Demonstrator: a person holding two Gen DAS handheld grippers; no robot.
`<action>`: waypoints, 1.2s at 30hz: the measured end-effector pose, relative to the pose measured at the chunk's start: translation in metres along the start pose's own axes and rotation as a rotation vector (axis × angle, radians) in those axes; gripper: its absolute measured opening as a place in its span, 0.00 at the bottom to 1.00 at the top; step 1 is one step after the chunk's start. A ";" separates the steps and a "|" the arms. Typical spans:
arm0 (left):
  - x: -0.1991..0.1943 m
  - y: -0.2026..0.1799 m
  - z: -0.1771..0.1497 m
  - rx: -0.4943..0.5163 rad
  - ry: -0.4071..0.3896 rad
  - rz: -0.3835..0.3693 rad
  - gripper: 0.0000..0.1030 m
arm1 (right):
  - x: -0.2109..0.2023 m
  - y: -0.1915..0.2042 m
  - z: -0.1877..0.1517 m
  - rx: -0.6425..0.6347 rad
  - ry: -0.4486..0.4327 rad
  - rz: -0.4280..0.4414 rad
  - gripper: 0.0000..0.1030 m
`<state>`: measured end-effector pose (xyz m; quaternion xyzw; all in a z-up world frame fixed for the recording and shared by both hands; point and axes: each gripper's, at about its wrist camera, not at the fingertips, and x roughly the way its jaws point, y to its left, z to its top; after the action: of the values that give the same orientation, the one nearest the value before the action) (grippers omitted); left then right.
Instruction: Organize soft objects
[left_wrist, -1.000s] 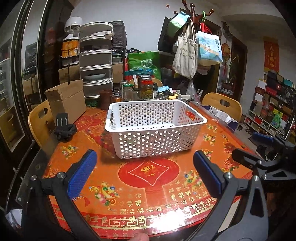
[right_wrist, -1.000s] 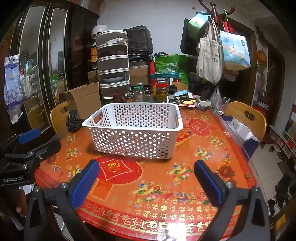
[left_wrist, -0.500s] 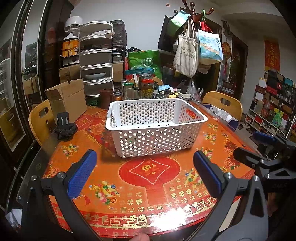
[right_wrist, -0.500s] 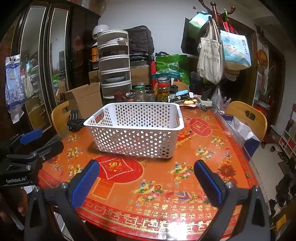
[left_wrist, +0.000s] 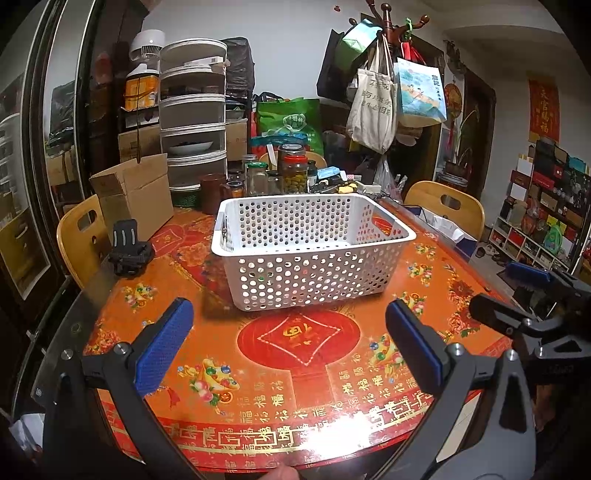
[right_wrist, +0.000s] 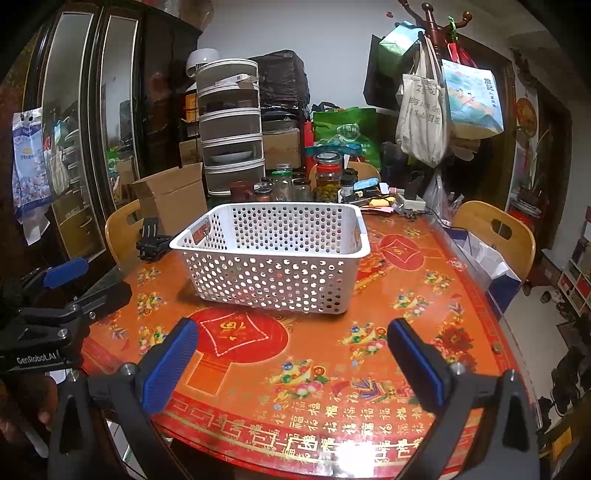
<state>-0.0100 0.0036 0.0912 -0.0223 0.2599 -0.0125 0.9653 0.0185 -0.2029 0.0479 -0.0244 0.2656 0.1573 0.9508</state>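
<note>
Basket (left_wrist: 310, 251) ahead of both tools, empty-handed

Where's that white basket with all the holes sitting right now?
The white basket sits mid-table in both wrist views, on the orange patterned table, ahead of both open grippers, with glass jars behind it and a cardboard box to its left.

The counter (left_wrist: 424, 295) is round and glossy, printed in red and orange with gold characters along its near edge. A white perforated basket (left_wrist: 310, 251) sits at its middle — empty as far as shows. Jars (left_wrist: 293, 173) crowd the far edge; a cardboard box (left_wrist: 136, 199) and black clamp (left_wrist: 129, 251) sit at the left edge.
</note>
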 end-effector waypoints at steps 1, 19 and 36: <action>0.000 0.000 0.000 0.000 0.000 0.000 1.00 | 0.000 0.000 0.000 0.001 0.000 0.001 0.99; 0.003 0.002 -0.005 -0.007 0.007 0.004 1.00 | -0.001 -0.001 0.000 0.006 0.000 0.006 0.99; 0.005 0.003 -0.007 -0.007 0.009 -0.003 1.00 | -0.001 0.000 -0.001 0.004 0.001 0.010 0.99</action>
<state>-0.0089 0.0061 0.0825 -0.0258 0.2640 -0.0134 0.9641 0.0171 -0.2033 0.0474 -0.0210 0.2667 0.1616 0.9499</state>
